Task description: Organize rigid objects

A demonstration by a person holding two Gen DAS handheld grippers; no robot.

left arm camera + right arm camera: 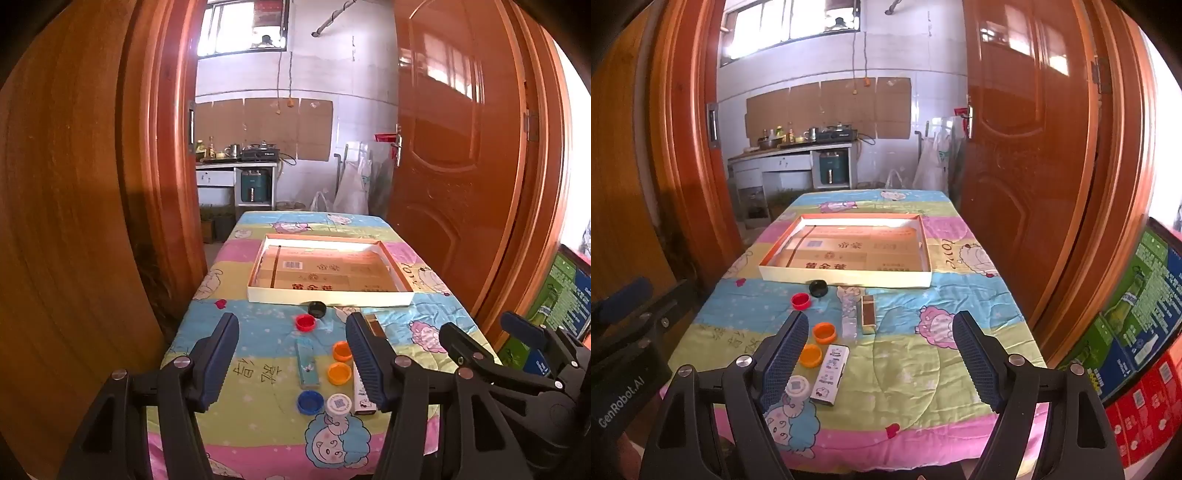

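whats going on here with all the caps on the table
A person holds a two-finger gripper in each hand over a quilt-covered table. Both the left gripper and right gripper are open and hold nothing. Bottle caps, red, black, two orange, blue, and small boxes lie loose in front of an empty shallow tray. Nothing is sorted yet.

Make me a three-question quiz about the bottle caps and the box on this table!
1. Where is the round black plastic cap?
A. inside the box
B. just in front of the shallow white cardboard box
C. beside the blue cap

2. How many orange plastic caps?
A. one
B. two
C. four

3. What is the right hand-held gripper doing?
A. open, holding nothing
B. squeezing a cap
C. gripping the box

Answers:
1 B: it sits on the cloth against the box's near wall.
2 B: one lies behind the other.
3 A: only cloth shows between its fingers.
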